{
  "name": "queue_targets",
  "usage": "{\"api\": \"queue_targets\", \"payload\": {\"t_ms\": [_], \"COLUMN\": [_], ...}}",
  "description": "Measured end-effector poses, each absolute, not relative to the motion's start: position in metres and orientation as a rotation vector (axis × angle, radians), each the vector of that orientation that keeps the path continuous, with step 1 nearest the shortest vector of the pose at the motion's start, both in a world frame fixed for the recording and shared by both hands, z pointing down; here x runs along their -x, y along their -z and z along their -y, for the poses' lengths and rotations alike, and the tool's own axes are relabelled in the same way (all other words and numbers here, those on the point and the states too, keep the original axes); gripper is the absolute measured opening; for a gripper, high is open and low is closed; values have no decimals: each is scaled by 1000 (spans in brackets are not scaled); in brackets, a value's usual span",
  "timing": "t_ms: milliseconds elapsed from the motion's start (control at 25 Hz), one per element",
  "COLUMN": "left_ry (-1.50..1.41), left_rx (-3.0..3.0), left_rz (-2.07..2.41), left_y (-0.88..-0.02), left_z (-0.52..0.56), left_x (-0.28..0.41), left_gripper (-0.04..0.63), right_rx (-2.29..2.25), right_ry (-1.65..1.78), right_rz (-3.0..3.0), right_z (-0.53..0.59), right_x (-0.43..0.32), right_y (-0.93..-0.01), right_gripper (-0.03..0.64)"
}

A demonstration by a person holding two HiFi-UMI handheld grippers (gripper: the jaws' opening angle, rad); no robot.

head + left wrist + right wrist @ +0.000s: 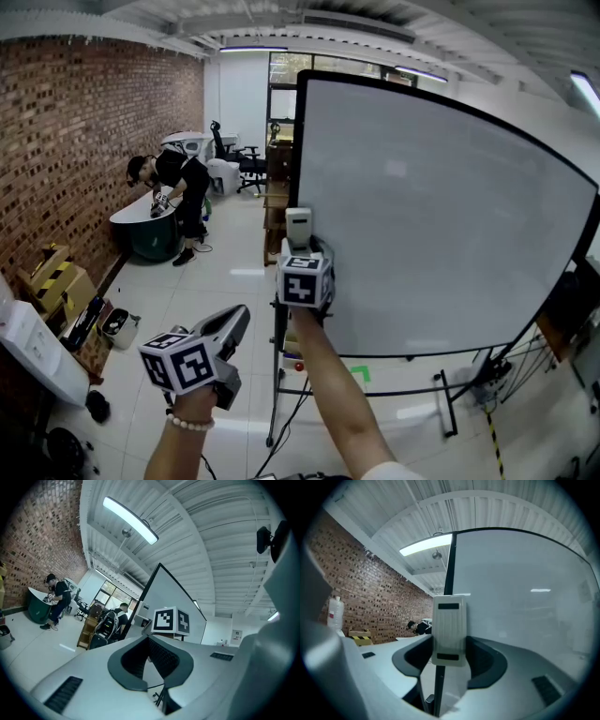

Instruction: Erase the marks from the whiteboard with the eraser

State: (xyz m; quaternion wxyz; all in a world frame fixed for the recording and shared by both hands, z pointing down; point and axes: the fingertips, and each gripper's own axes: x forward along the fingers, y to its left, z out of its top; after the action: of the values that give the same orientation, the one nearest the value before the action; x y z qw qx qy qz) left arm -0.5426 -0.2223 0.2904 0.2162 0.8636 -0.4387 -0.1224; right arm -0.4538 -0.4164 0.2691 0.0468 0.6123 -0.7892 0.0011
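Note:
The large whiteboard (441, 206) on a wheeled stand fills the right of the head view, and I see no marks on its face. My right gripper (300, 248) is raised at the board's left black edge, shut on a pale ribbed eraser (298, 228). In the right gripper view the eraser (450, 630) stands upright between the jaws of the right gripper (450, 654), in front of the board's edge and the whiteboard (525, 597). My left gripper (236, 321) hangs lower left, away from the board, jaws together and empty. The left gripper (150, 660) points up towards the whiteboard (164, 592).
A person (178, 187) bends over a dark green tub (150, 234) by the brick wall at far left. Cardboard boxes (56, 281) and clutter line the left floor. Office chairs (239, 159) stand at the back. The stand's legs (450, 412) spread under the board.

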Motion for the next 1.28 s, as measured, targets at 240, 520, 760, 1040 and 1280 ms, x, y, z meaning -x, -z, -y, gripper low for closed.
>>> {"api": "queue_targets", "payload": {"t_ms": [240,520,760,1040,1280], "left_ry": [335,328,313,321,335], "left_rx": [-2384,-2399,-2421,-2441,-2441], "left_rz": [1208,1152,1117,1105,1101], "left_y": [-297,-298,-298,-291,-290], "left_z": [225,234,239,245,254], "left_x": [536,490,431,360,296], "left_gripper": [-3,-3,-3,-3,-3], "right_rx": [-1866,-1928,-1965,-1973,-1976], "right_ry": [5,18,28,11,8], "right_rz": [2405,2360,2348,2387,2402], "right_z": [416,415,414,406,403], "right_x": [442,376,312,242,172], "right_y": [-276,-271,-271,-268,-267], "right_gripper": [249,249,249,249,249]}}
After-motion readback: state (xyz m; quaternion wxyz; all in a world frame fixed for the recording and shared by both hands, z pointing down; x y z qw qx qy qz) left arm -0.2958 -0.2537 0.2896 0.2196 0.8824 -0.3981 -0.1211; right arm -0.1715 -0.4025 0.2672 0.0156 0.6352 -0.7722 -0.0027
